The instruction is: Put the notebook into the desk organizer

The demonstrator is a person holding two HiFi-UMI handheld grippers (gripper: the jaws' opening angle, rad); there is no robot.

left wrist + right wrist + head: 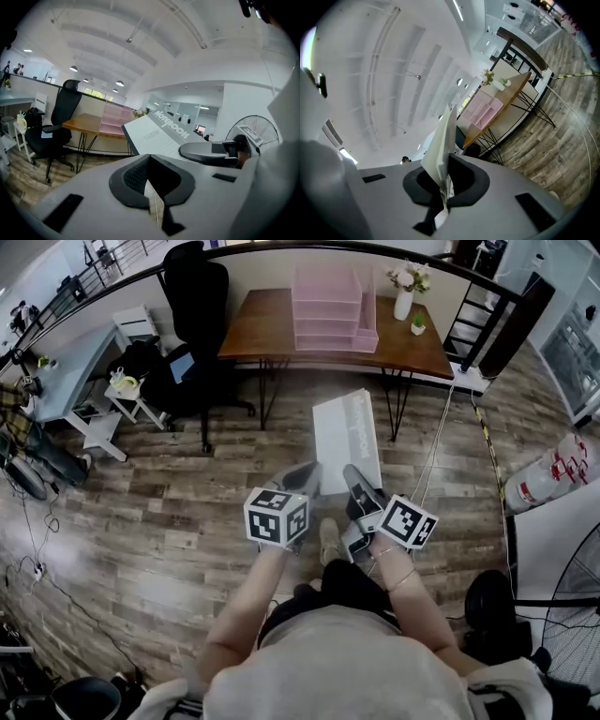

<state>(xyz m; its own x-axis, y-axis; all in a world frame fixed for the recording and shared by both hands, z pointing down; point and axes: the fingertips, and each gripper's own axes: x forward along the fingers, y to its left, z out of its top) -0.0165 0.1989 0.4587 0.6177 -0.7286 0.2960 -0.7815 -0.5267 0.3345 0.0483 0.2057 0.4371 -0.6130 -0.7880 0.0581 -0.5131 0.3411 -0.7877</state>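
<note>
Left tool (pixel 302 476) and right tool (pixel 357 480) are each closing on the near edge of the notebook (pixel 347 435) in the head view, holding it out flat above the wood-plank floor (pixel 169 521). The notebook is hanging in the air, well apart from the pink desk organizer (pixel 330 306), which is standing on a brown wooden bench (pixel 253 334) with thin black legs. The organizer looks like translucent plastic, with stacked trays and a lower compartment at its right end. In the left gripper view, the left tool's dark ribbed pads (pixel 136 177) are pressing together on a thin pale edge, while the grey-and-white cover with its printed title is slanting up ahead toward the bench. In the right gripper view, the right tool (pixel 443 190) is pinching the notebook (pixel 443 140) edge-on, so it is showing as a slim white blade, with the organizer (pixel 485 110) far beyond. Judging by that thinness, the notebook is probably light and somewhat floppy, with a smooth cover that could be slipping in a loose pinch. Gripping both near corners seems wise, keeping it level and feeding the far edge in first.
</note>
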